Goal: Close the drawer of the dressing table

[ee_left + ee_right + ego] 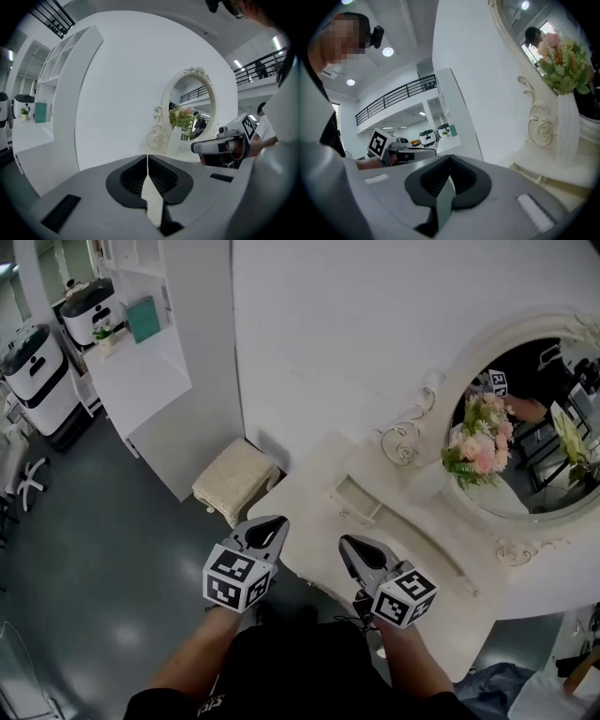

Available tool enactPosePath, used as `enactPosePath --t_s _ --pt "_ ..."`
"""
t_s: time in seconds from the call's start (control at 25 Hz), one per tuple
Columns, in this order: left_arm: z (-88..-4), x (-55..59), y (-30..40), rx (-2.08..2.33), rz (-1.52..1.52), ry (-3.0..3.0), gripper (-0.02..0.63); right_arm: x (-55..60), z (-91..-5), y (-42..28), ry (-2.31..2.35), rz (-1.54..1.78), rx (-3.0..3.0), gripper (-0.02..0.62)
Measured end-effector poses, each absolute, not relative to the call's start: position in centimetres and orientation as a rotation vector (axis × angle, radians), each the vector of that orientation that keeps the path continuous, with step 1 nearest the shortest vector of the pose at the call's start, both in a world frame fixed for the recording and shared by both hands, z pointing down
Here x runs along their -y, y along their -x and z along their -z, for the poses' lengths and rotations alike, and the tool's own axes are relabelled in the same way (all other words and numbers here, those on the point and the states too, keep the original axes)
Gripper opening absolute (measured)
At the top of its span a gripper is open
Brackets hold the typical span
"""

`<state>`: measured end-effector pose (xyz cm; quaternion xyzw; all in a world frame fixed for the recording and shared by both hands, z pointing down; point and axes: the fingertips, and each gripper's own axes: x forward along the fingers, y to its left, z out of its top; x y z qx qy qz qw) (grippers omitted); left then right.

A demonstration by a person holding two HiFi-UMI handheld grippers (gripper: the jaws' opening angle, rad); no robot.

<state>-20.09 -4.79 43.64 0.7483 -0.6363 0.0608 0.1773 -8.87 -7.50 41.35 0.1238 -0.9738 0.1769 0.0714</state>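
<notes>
Holding the left tongs and the right tongs side by side, we have both pressed shut with nothing between their jaws. Both hover at the near edge of the desk, tips pointing across it, apart from each other. Farther in on the desk, the small drawer appears as a rectangular tray standing out from the raised tier; how far out, we cannot tell. At the back of the desk rises the oval mirror, with a bouquet of pink flowers before it. Left of the desk stands a cushioned stool.
</notes>
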Motion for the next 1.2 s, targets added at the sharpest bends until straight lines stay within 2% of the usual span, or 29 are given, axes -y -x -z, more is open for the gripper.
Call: enactPosePath --t_s 0.6,0.92,1.08,1.2 --pt "-46.5 11.6 12.2 1.728 -0.332 -2.108 0.015 12.4 -43.2 0.0 -0.48 -0.637 2.928 0.011" --pt "-51.7 14.3 10.7 1.591 -0.416 -2.107 0.029 15.4 -45.6 0.0 -0.545 -0.699 2.88 0.009" --pt "-53.7 15.9 10.8 1.537 -0.458 -2.103 0.081 16.2 -46.4 1.2 -0.542 -0.723 2.849 0.009" --pt "-54.8 17.1 10.9 1.506 -0.482 -2.112 0.089 16.8 -46.8 2.1 -0.551 -0.734 2.836 0.011"
